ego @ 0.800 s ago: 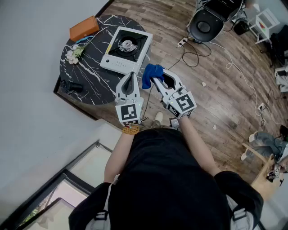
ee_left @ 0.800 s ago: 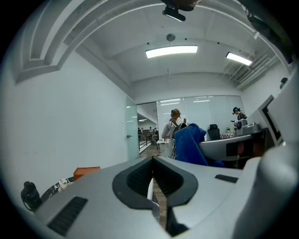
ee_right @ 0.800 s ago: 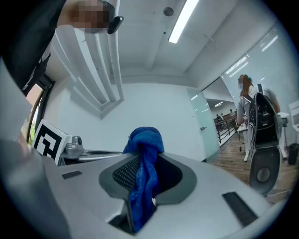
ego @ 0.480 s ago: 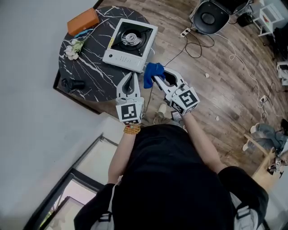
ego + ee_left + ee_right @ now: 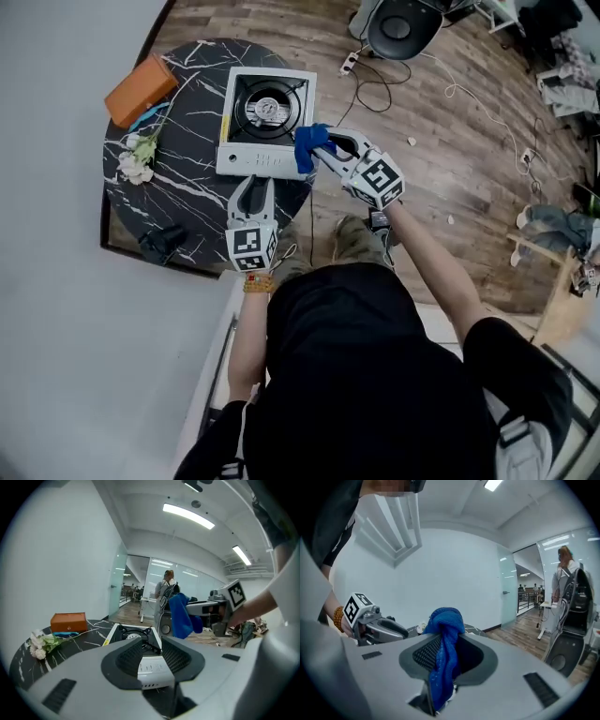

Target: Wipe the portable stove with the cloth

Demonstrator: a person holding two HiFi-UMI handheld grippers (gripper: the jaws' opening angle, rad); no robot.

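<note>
Right gripper (image 5: pixel 324 154), clamped on the blue cloth (image 5: pixel 307 145), has reached the stove (image 5: pixel 265 127) corner; left gripper (image 5: pixel 251 183) empty, jaws apart

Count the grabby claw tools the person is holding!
2. The left grey two-jaw gripper is open and empty above the round black marble table; the right grey gripper clamps a blue cloth near the white portable stove. None seem hidden.

Head view overhead, left gripper view low, sharing stove (image 5: pixel 267 122)
</note>
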